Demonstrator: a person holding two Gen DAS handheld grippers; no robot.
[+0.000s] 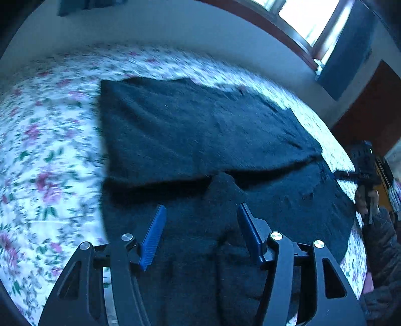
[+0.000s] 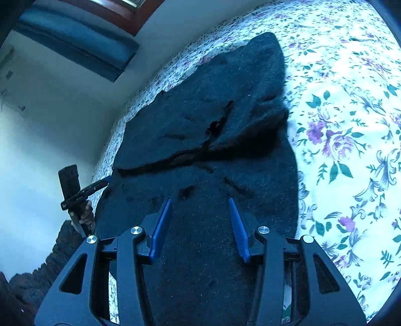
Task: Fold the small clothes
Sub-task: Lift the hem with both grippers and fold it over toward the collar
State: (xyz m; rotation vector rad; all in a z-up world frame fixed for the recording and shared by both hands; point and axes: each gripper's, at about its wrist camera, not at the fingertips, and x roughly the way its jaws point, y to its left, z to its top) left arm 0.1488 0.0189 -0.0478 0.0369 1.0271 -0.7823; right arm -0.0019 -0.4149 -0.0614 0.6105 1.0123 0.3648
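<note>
A dark fuzzy garment (image 1: pixel 190 130) lies spread on a floral bedsheet (image 1: pixel 42 150), with one part folded over the rest. My left gripper (image 1: pixel 201 213) is open above its near edge, blue fingers (image 1: pixel 154 235) apart, nothing between them. In the right wrist view the same garment (image 2: pixel 213 105) stretches away. My right gripper (image 2: pixel 200 208) is open over its near part and holds nothing. The right gripper also shows in the left wrist view (image 1: pixel 361 173) at the garment's right edge. The left gripper shows in the right wrist view (image 2: pixel 82 190) at the garment's left edge.
The floral sheet (image 2: pixel 351 125) covers the bed around the garment. A pale wall (image 1: pixel 175 32) and a window (image 1: pixel 308 20) stand behind the bed. A person's hand and dark sleeve (image 1: pixel 381 238) are at the right side.
</note>
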